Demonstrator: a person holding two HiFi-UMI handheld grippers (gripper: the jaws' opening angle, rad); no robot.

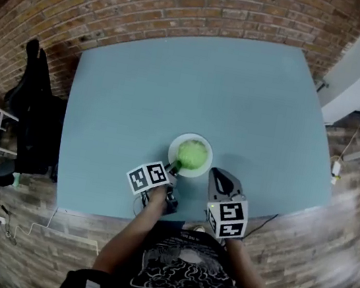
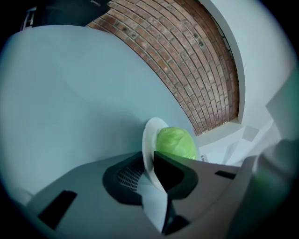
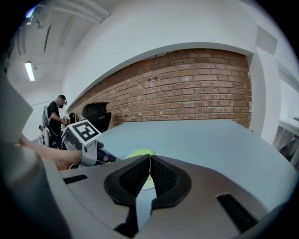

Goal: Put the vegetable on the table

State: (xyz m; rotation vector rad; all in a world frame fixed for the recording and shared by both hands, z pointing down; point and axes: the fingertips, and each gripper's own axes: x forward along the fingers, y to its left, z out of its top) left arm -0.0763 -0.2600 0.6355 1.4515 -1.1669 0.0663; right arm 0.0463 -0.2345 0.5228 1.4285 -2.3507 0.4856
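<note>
A green cabbage (image 1: 193, 154) sits on a white plate (image 1: 200, 171) near the front edge of the blue table (image 1: 176, 84). My left gripper (image 1: 175, 168) is shut on the plate's near-left rim (image 2: 150, 154), with the cabbage (image 2: 176, 144) just beyond its jaws. My right gripper (image 1: 220, 179) hovers just right of the plate, jaws pressed together with nothing between them. From the right gripper view the cabbage (image 3: 140, 153) peeks over the jaws, and the left gripper's marker cube (image 3: 85, 131) shows at the left.
A brick wall (image 1: 189, 5) runs behind the table. A black office chair (image 1: 32, 108) stands at the table's left side. A person (image 3: 55, 116) stands far off to the left. Cables lie on the floor at left and right.
</note>
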